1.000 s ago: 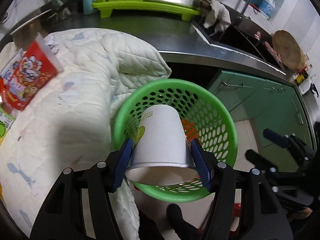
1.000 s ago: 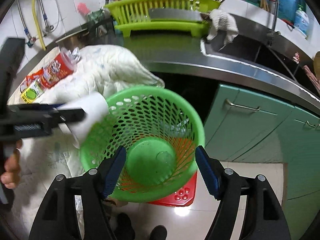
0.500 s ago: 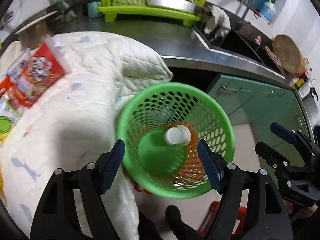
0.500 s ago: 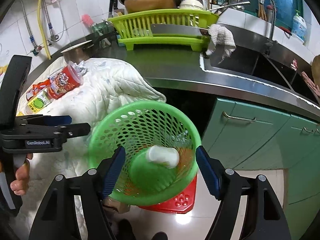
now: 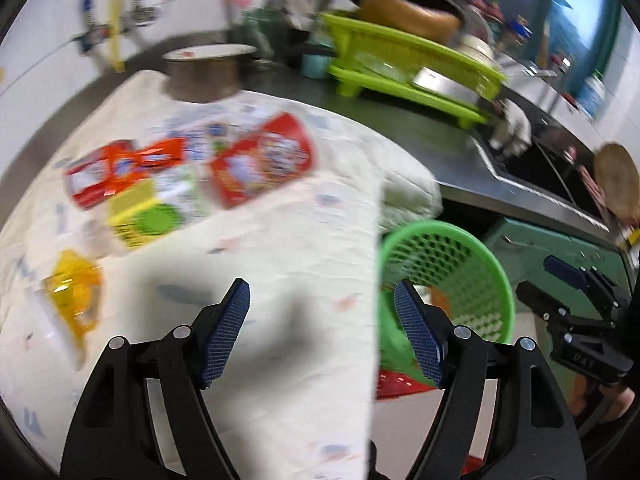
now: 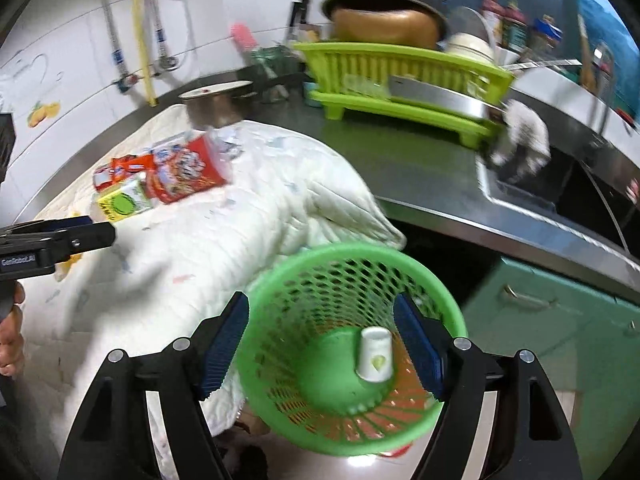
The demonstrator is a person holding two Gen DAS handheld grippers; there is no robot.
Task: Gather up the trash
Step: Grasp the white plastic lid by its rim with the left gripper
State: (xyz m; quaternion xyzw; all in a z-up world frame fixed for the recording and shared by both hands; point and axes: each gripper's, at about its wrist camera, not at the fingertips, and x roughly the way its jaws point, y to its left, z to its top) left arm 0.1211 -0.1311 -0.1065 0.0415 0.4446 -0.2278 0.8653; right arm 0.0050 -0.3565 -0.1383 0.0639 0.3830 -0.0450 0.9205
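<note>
A green mesh basket [image 6: 440,300] stands on the floor beside the counter, with a white paper cup [image 6: 375,354] upside down inside it. The basket also shows in the left wrist view [image 5: 480,264]. My left gripper [image 5: 322,336] is open and empty above a white quilted cloth [image 5: 280,248]. On the cloth lie a red snack cup [image 5: 262,164], a red wrapper [image 5: 120,172], a yellow-green carton [image 5: 152,216] and a yellow wrapper [image 5: 74,292]. My right gripper [image 6: 322,340] is open and empty above the basket.
A steel pot [image 5: 204,72] stands at the cloth's far edge. A lime dish rack [image 6: 404,80] with pans sits on the steel counter, with a sink [image 6: 560,184] to its right. Green cabinet doors [image 6: 560,320] are below.
My left gripper let go of the paper cup, which dropped into the basket. The left gripper then swung left over the cloth towards the wrappers.
</note>
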